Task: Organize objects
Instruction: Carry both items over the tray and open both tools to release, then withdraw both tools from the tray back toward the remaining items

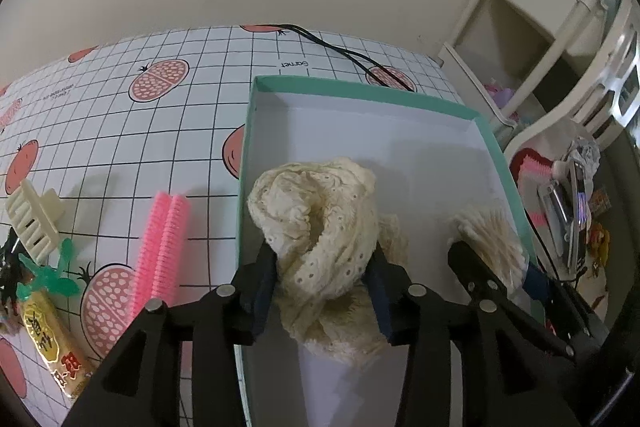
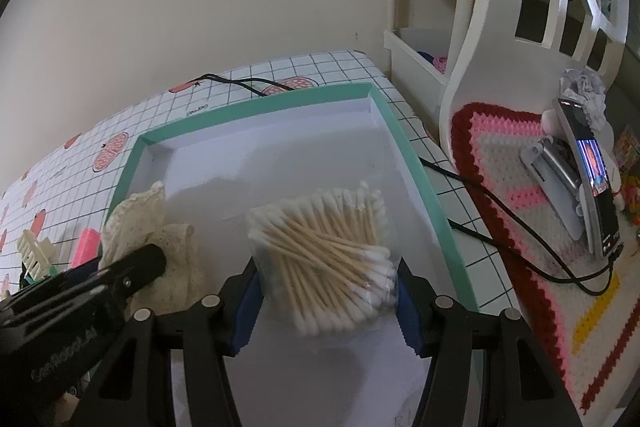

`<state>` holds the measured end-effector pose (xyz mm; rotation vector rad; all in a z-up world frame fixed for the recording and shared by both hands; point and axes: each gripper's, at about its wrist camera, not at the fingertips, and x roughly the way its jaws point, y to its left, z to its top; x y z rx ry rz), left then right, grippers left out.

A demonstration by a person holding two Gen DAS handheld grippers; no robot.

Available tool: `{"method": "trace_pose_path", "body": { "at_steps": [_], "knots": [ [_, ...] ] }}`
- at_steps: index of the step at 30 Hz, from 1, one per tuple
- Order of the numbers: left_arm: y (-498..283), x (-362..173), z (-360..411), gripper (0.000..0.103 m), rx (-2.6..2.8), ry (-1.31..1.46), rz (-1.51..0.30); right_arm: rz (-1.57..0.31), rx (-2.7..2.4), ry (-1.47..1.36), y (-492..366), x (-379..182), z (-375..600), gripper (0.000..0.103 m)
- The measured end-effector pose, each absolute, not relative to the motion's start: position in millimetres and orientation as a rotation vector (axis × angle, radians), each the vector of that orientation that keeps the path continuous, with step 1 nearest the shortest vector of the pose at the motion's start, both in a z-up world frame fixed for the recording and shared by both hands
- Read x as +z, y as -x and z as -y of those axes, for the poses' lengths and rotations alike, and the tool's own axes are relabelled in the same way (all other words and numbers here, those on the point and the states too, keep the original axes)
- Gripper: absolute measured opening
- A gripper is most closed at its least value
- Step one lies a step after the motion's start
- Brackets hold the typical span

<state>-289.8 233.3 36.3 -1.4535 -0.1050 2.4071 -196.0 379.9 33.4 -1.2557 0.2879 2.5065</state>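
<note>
A shallow box with a teal rim (image 1: 360,87) and white inside lies on the checked tablecloth. My left gripper (image 1: 322,259) is shut on a crumpled cream lace cloth (image 1: 320,211), held over the box's near left part. My right gripper (image 2: 326,267) is shut on a clear bag of cotton swabs (image 2: 328,247), low over the white floor of the box (image 2: 260,103). In the left wrist view the right gripper (image 1: 492,259) and swabs (image 1: 492,231) sit by the box's right wall. The right wrist view shows the left gripper (image 2: 148,261) with the lace cloth (image 2: 140,219) at the left.
Left of the box lie a pink ribbed roller (image 1: 162,247), a cream claw clip (image 1: 34,219), a green clip (image 1: 56,273) and a yellow packet (image 1: 52,343). A black cable (image 1: 348,55) runs behind the box. On the right, a phone on a stand (image 2: 596,179) rests on a crocheted mat (image 2: 520,187).
</note>
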Motion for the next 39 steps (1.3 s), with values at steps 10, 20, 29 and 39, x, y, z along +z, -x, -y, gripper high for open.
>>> {"method": "trace_pose_path", "body": {
  "at_steps": [10, 20, 29, 39],
  "knots": [
    [284.6, 51.0, -226.5, 0.055, 2.427, 1.471, 0.096, -0.288, 2.511, 1.256, 194.7, 48.8, -374.5, 0.067],
    [275.4, 74.6, -224.3, 0.055, 2.474, 1.434, 0.065, -0.293, 2.555, 1.214, 187.3, 73.0, -372.0, 0.067],
    [270.3, 76.8, -210.5, 0.066, 2.552, 1.466, 0.037, -0.279, 2.593, 1.236, 186.9, 81.7, -363.1, 0.068],
    [270.0, 77.7, -183.2, 0.095, 2.646, 1.464, 0.141, -0.276, 2.602, 1.232, 185.6, 82.6, -363.6, 0.097]
  ]
}}
